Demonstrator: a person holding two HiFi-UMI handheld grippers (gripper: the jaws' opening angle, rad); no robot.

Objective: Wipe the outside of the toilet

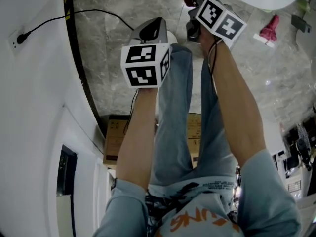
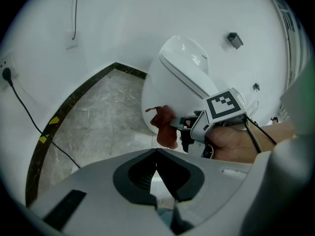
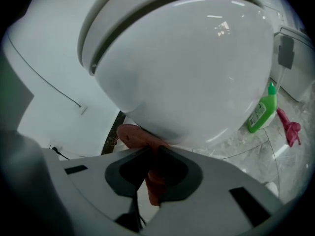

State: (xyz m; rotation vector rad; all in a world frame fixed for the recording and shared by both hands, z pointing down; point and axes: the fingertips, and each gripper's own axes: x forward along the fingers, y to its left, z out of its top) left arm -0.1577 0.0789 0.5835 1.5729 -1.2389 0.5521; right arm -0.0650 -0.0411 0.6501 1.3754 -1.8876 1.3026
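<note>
The white toilet [image 2: 179, 82] stands against the wall; its bowl [image 3: 192, 68] fills the right gripper view. My right gripper [image 3: 151, 154] is shut on a red cloth [image 3: 133, 135] and holds it against the underside of the bowl's front. From the left gripper view, the red cloth [image 2: 165, 127] touches the bowl's lower front, with the right gripper [image 2: 183, 124] behind it. My left gripper [image 2: 157, 154] is shut with nothing in it and hangs over the floor, apart from the toilet. In the head view, the left gripper [image 1: 152, 29] is beside the right gripper [image 1: 193, 6].
A green bottle [image 3: 261, 109] and a pink brush-like thing [image 3: 290, 129] stand on the marble floor beside the toilet. A black cable [image 1: 74, 15] runs from a wall socket [image 1: 19, 37]. A cardboard box [image 1: 116, 132] lies behind the person's legs. Dark skirting [image 2: 54, 122] edges the floor.
</note>
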